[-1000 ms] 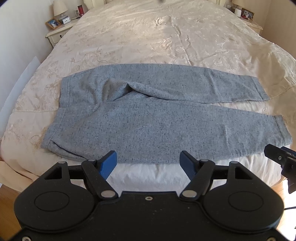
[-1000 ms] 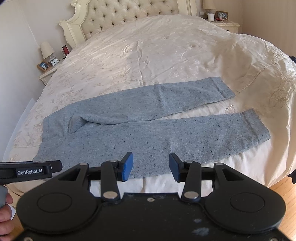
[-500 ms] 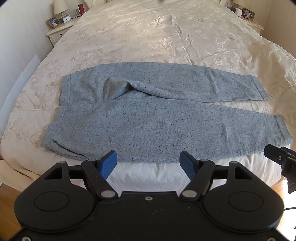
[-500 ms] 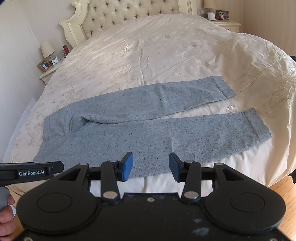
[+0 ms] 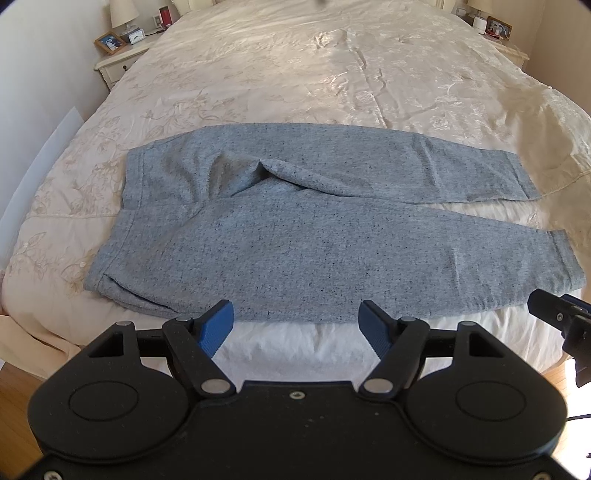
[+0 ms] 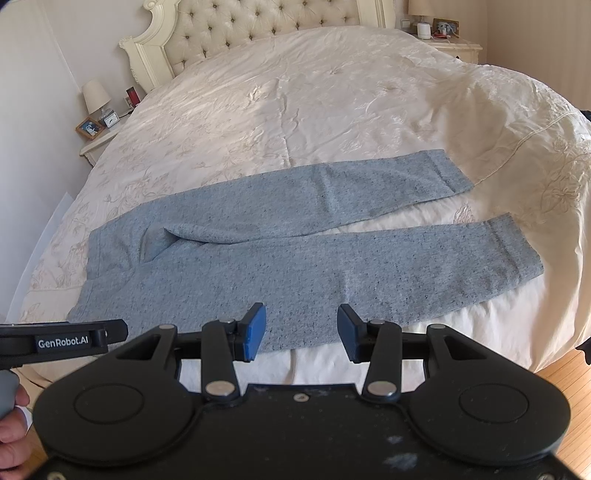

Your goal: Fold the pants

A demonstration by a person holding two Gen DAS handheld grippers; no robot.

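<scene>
Grey-blue sweatpants (image 5: 295,236) lie flat across the foot of the bed, waistband at the left, both legs running right and spread apart at the cuffs. The same pants (image 6: 258,258) show in the right wrist view. My left gripper (image 5: 297,321) hovers open just short of the near leg's front edge, nothing between its blue fingers. My right gripper (image 6: 301,325) is also open and empty, above the near leg's edge further right. The left tool's body (image 6: 62,339) shows at the lower left of the right wrist view, and part of the right tool (image 5: 561,321) at the left view's right edge.
A cream embroidered bedspread (image 5: 314,74) covers the bed; a tufted headboard (image 6: 266,26) stands at the far end. Nightstands with lamps and photo frames flank it (image 5: 122,55) (image 6: 443,33). Wooden floor (image 6: 561,373) lies below the bed's foot. A hand (image 6: 11,435) holds the left tool.
Both views have shifted only slightly, the pants sitting a little higher in frame. The pants and both grippers' openings are unchanged.
</scene>
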